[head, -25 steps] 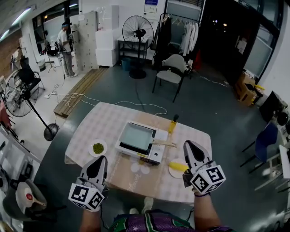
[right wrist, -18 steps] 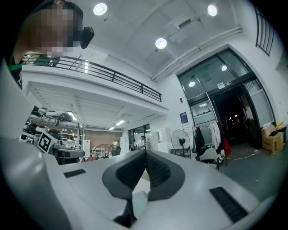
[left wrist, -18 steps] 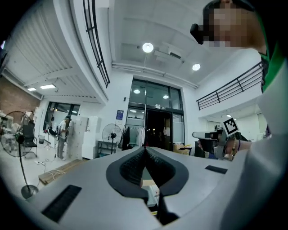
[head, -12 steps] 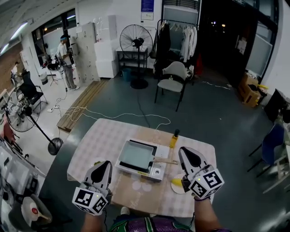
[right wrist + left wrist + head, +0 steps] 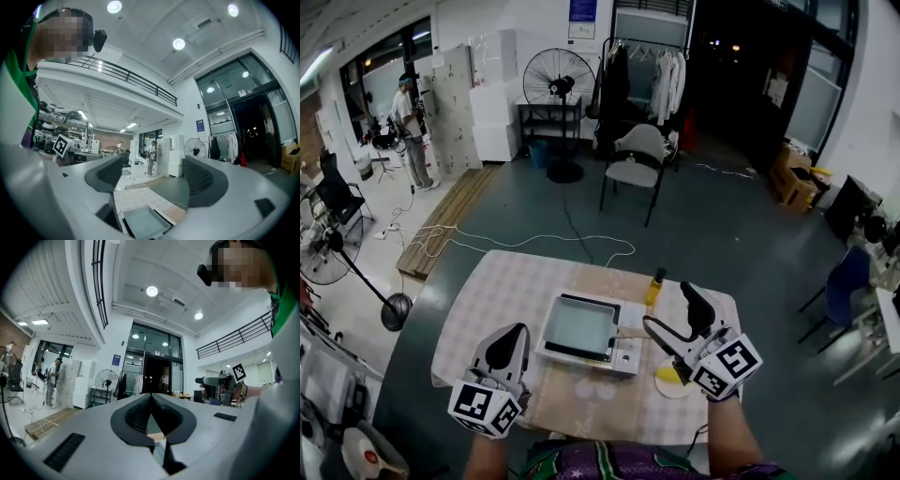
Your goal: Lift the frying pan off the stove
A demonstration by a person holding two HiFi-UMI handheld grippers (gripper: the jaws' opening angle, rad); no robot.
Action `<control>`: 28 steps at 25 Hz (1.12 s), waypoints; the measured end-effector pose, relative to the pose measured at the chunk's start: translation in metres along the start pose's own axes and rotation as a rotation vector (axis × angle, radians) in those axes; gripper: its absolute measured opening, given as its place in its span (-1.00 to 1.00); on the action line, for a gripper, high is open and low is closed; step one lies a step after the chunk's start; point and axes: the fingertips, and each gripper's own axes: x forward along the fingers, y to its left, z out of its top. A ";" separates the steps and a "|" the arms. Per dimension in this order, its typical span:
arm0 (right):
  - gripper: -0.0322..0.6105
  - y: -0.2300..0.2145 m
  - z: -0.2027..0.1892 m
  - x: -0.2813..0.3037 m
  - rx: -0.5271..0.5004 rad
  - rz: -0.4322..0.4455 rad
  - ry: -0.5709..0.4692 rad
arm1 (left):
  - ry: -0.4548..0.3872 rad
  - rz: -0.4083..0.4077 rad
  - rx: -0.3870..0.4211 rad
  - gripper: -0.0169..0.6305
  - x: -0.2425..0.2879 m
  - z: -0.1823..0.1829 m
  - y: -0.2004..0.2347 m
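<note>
A grey rectangular frying pan [image 5: 578,327] sits on a white portable stove [image 5: 624,355] in the middle of the table. Its wooden handle [image 5: 630,331] points right. My right gripper [image 5: 673,311] hovers just right of the handle, jaws opening with nothing between them. The right gripper view looks down between the parted jaws [image 5: 154,176] at the pan [image 5: 144,223] below. My left gripper [image 5: 508,345] is held at the table's near left, short of the stove, with its jaws shut and empty. In its own view the left gripper [image 5: 151,400] points out into the room.
A yellow bottle [image 5: 655,279] stands behind the stove. A small plate [image 5: 672,382] with something yellow lies at the near right, under my right gripper. The checked tablecloth [image 5: 487,291] covers the table. A chair [image 5: 635,169] and a floor fan [image 5: 553,89] stand beyond.
The right gripper's jaws have gone from shut to parted, and it has moved forward and left toward the pan handle. The left gripper has barely moved.
</note>
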 end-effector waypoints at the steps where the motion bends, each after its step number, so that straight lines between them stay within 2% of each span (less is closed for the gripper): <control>1: 0.50 0.004 -0.002 0.003 -0.015 0.008 0.005 | 0.000 -0.004 0.003 -0.88 -0.002 -0.002 0.001; 3: 0.81 0.009 -0.008 0.008 -0.038 0.020 0.023 | -0.001 -0.008 -0.007 -0.88 -0.005 -0.007 0.004; 5: 0.92 0.008 -0.015 0.012 -0.044 0.031 0.040 | -0.005 -0.016 -0.021 -0.88 -0.005 -0.010 0.003; 12: 0.93 0.002 -0.055 0.021 -0.096 0.107 0.196 | 0.007 -0.021 -0.007 -0.88 -0.009 -0.015 -0.004; 16: 0.93 0.002 -0.099 0.028 -0.160 0.188 0.349 | 0.019 -0.021 -0.024 -0.88 -0.017 -0.027 -0.009; 21: 0.93 -0.003 -0.154 0.043 -0.291 0.289 0.569 | 0.049 -0.010 -0.044 -0.88 -0.020 -0.035 -0.014; 25: 0.92 -0.003 -0.201 0.046 -0.301 0.388 0.711 | 0.052 -0.002 -0.092 -0.88 -0.024 -0.040 -0.013; 28: 0.92 -0.013 -0.239 0.049 -0.299 0.421 0.808 | 0.057 0.016 -0.093 -0.88 -0.030 -0.045 -0.011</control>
